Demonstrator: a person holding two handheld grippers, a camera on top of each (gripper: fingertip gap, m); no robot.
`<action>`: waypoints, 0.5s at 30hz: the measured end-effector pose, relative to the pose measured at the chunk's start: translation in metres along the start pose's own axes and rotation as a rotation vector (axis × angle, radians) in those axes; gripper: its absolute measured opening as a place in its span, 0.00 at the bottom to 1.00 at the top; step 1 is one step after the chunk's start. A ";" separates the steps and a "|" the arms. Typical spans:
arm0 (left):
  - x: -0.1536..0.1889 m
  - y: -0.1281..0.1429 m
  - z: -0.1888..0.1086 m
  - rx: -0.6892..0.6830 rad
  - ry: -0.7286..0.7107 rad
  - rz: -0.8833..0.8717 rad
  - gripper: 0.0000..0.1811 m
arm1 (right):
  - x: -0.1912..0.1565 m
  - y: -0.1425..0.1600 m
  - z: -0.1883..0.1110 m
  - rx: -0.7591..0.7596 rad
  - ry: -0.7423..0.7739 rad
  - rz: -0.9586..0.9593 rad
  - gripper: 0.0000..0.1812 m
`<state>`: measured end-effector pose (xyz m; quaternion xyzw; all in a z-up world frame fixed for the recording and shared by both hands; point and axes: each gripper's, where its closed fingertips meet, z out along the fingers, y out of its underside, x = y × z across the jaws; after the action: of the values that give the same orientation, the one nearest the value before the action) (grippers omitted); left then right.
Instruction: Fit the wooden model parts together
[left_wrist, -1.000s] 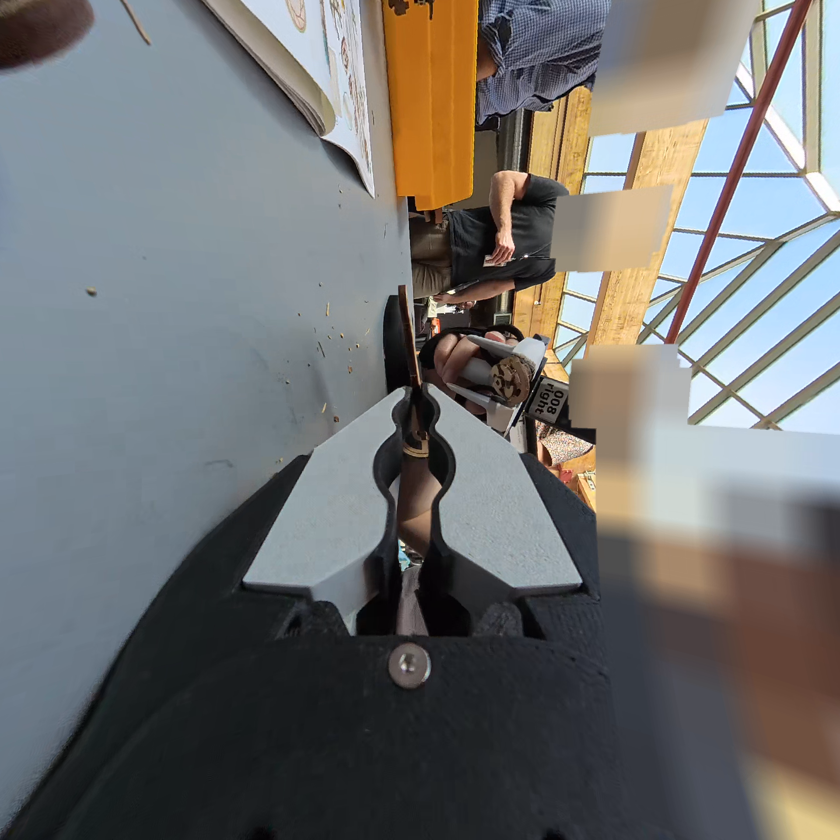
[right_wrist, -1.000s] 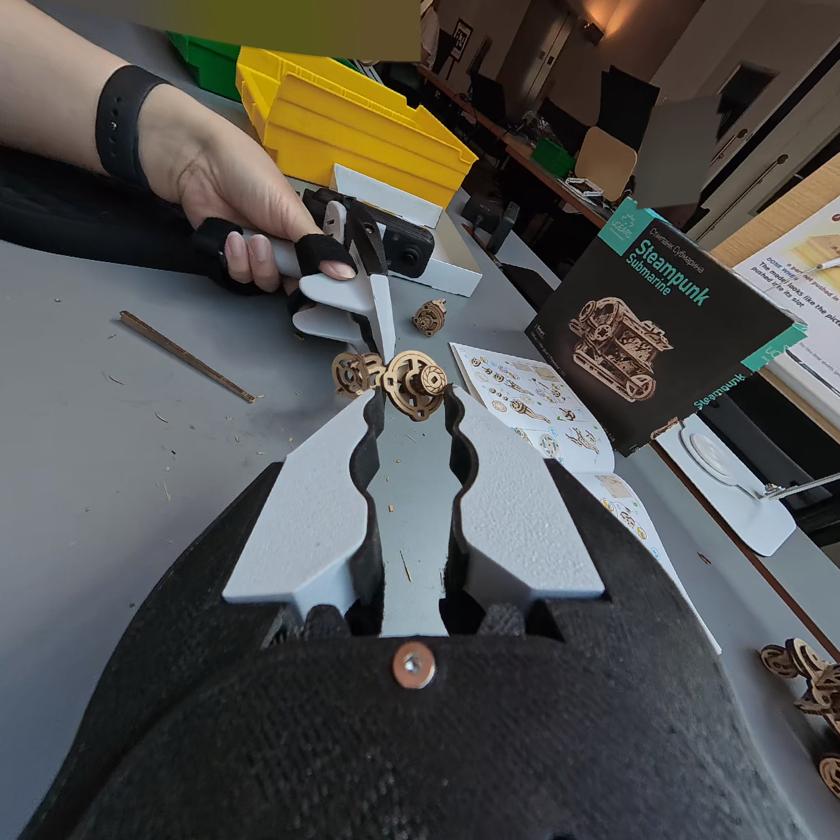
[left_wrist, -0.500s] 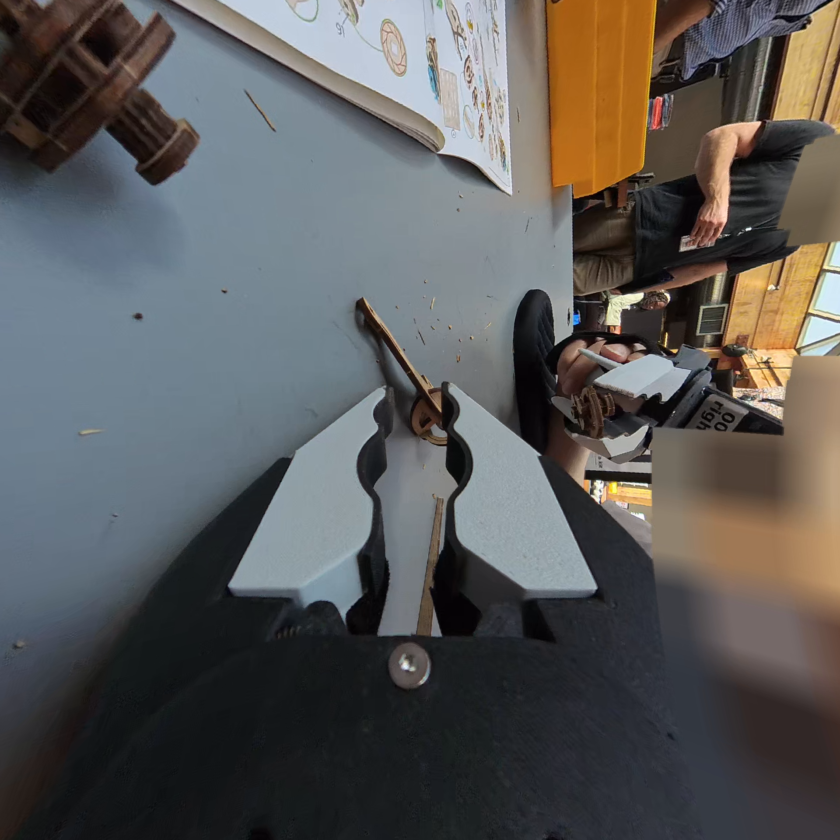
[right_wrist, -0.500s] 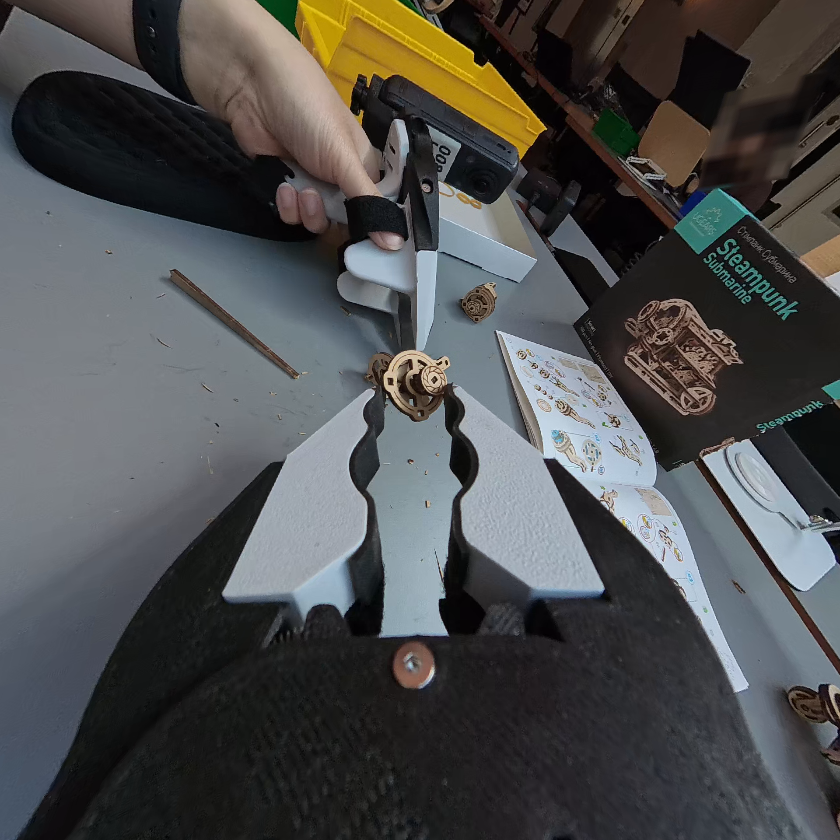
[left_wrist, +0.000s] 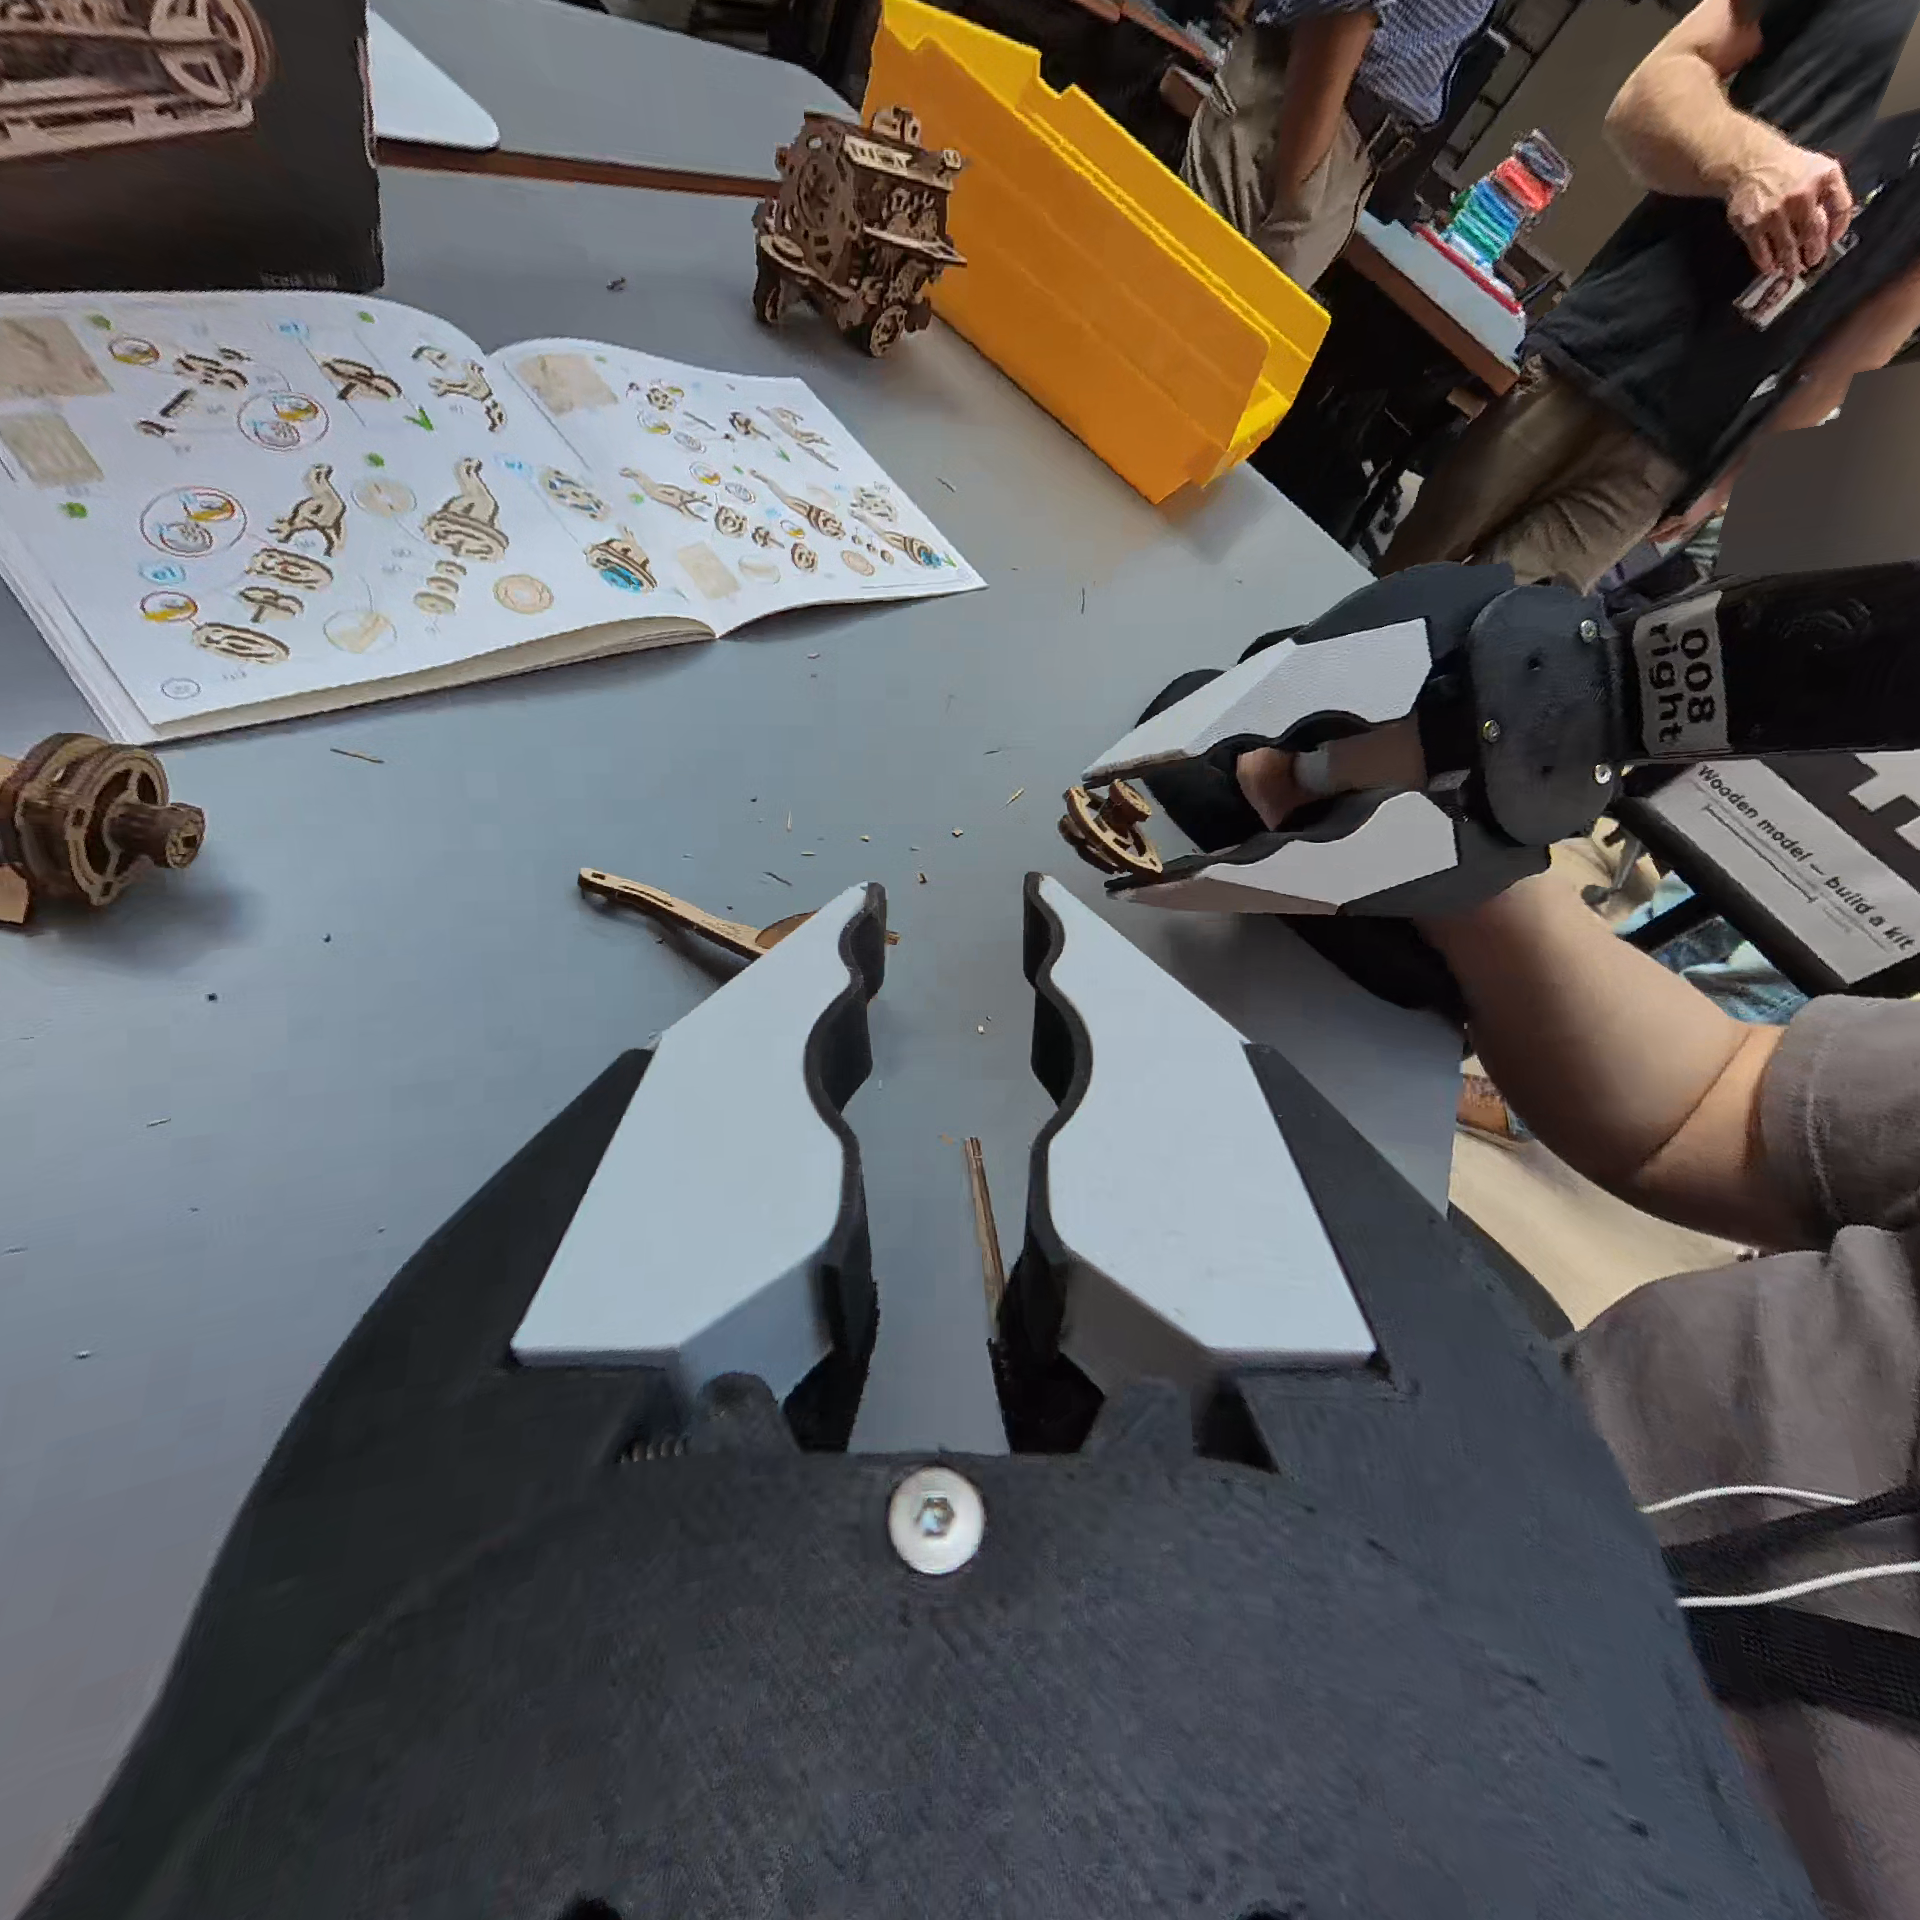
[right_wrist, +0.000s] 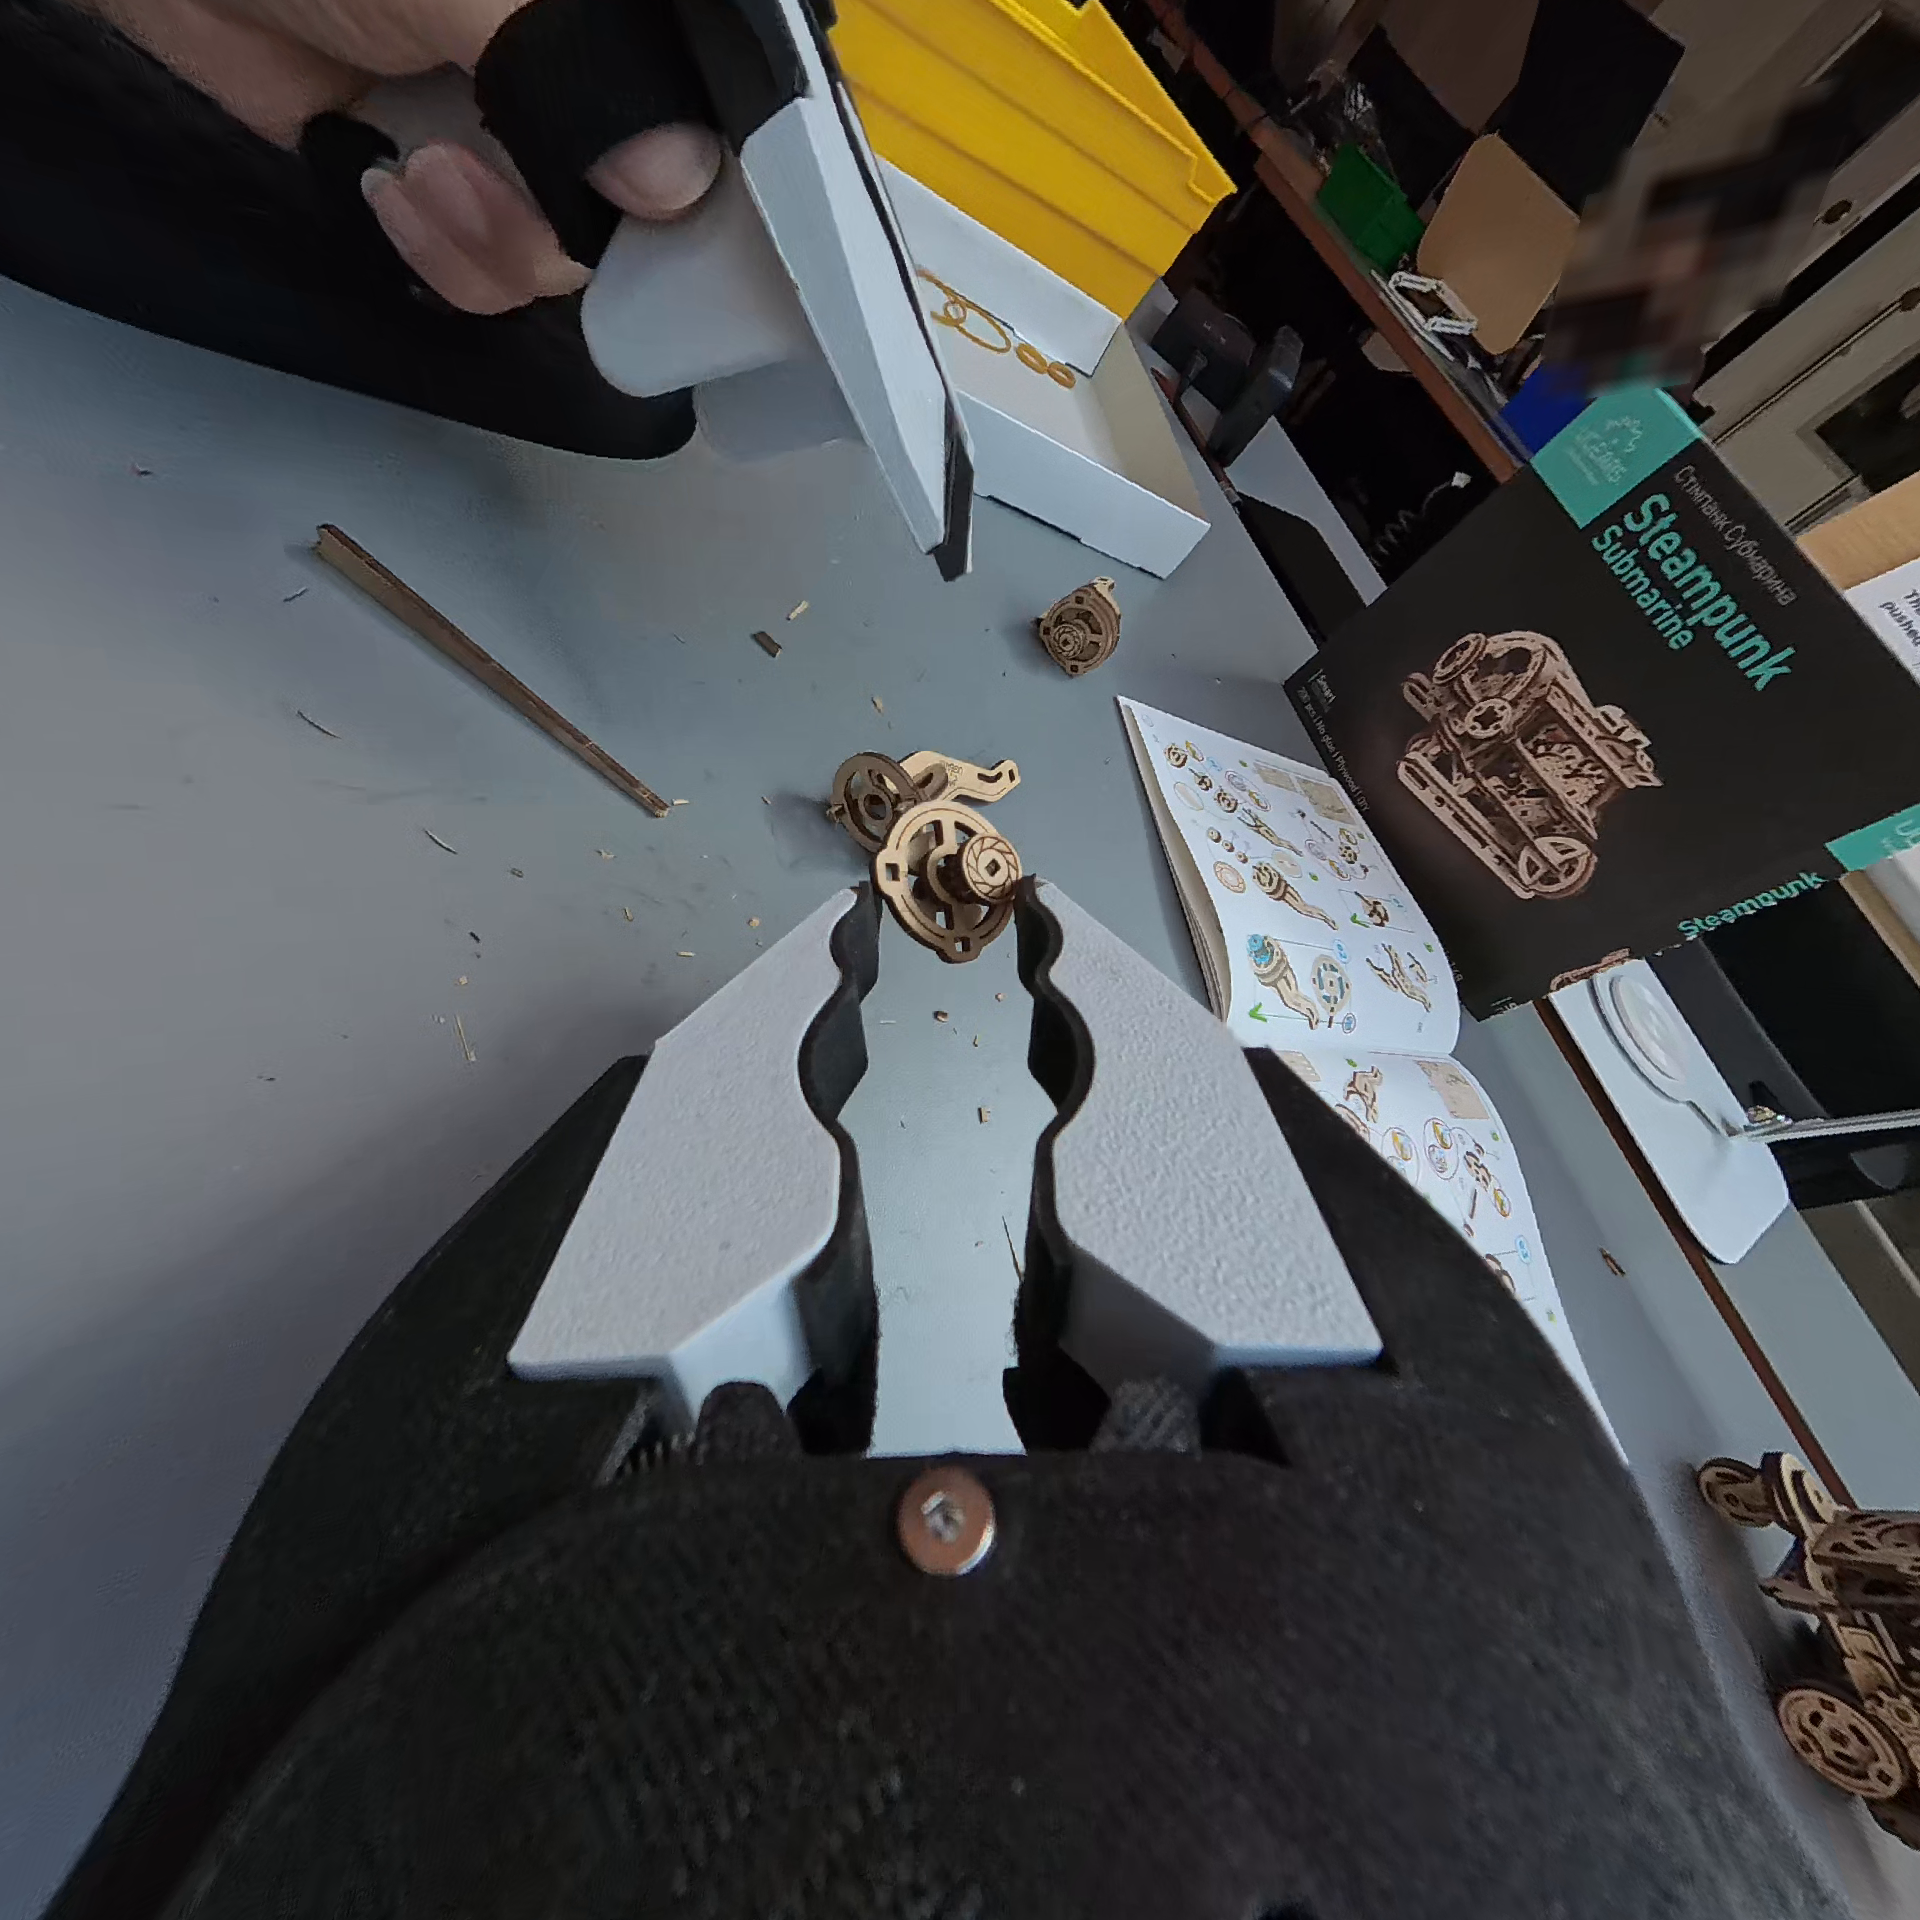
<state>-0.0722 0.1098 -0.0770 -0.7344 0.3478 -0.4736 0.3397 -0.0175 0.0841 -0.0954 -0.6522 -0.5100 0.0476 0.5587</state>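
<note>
Right gripper (right_wrist: 945, 899) fingers pinch a wooden gear-and-axle assembly (right_wrist: 948, 878) at their tips above the grey table (right_wrist: 260, 935); left gripper (left_wrist: 954, 902) fingers stand apart, empty. Beyond, a flat wooden lever (right_wrist: 961, 777) lies on the table, then an open instruction booklet (left_wrist: 436, 499) and yellow bin (left_wrist: 1091, 301).

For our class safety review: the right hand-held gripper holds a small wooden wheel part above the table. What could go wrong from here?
1. The right hand-held gripper pinches the wheel part only at its fingertips; it may slip or twist out.
2. The flat lever piece lies partly under the open left hand-held gripper, which could knock or crack it.
</note>
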 end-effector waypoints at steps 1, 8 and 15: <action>0.004 0.000 -0.001 0.022 0.013 -0.052 0.09 | -0.001 -0.004 -0.002 0.016 0.017 -0.012 0.14; 0.041 0.011 0.005 -0.010 0.245 -0.388 0.04 | -0.005 -0.020 -0.018 0.072 0.127 -0.089 0.14; 0.059 0.011 0.023 0.000 0.301 -0.427 0.09 | -0.012 -0.026 -0.022 0.104 0.110 -0.096 0.14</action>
<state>-0.0347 0.0586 -0.0668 -0.7126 0.2315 -0.6383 0.1765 -0.0258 0.0569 -0.0731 -0.5988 -0.5063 0.0112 0.6205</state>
